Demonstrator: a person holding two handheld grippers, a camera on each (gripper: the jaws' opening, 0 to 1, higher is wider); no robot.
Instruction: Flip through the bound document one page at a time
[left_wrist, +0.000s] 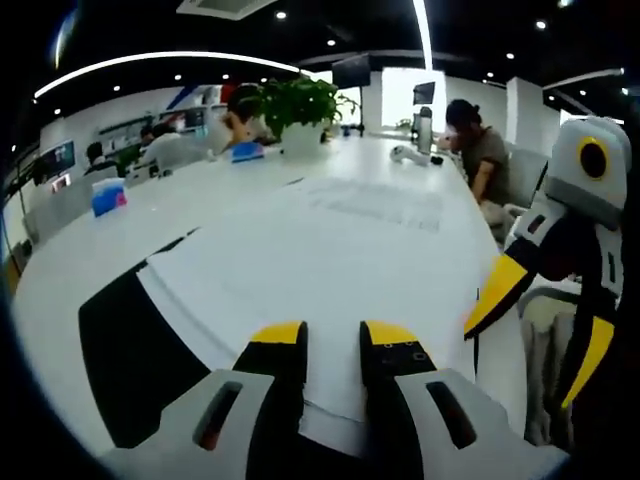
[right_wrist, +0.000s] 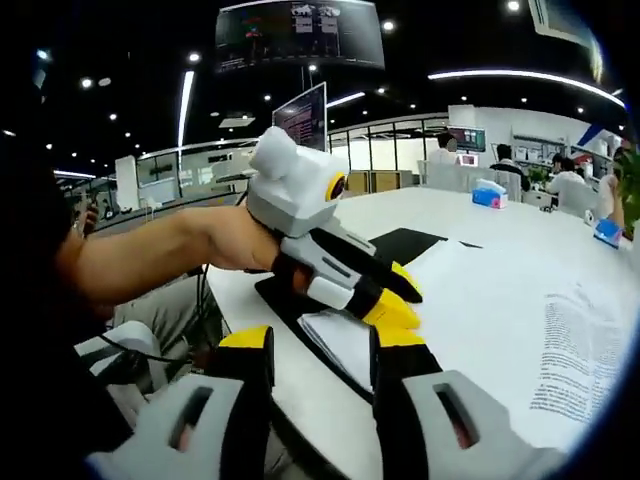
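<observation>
The bound document (left_wrist: 300, 265) lies open on the white table (left_wrist: 60, 275), its black cover (left_wrist: 130, 340) spread out to the left. My left gripper (left_wrist: 333, 335) rests low over the near edge of the pages, jaws a short gap apart with white paper showing between them. From the other side, a hand holds this left gripper (right_wrist: 395, 298) with its yellow tips at the page stack (right_wrist: 340, 345). My right gripper (right_wrist: 322, 345) is open and hovers just off the table's edge beside the document (right_wrist: 500, 320). The right gripper (left_wrist: 522, 365) stands with its fingers spread wide.
A potted plant (left_wrist: 300, 105), a tissue box (left_wrist: 108, 198) and a bottle (left_wrist: 425, 128) stand farther along the table. People sit on both sides of it. A chair (left_wrist: 545, 320) is close at the table's right edge. A forearm (right_wrist: 170, 255) reaches across.
</observation>
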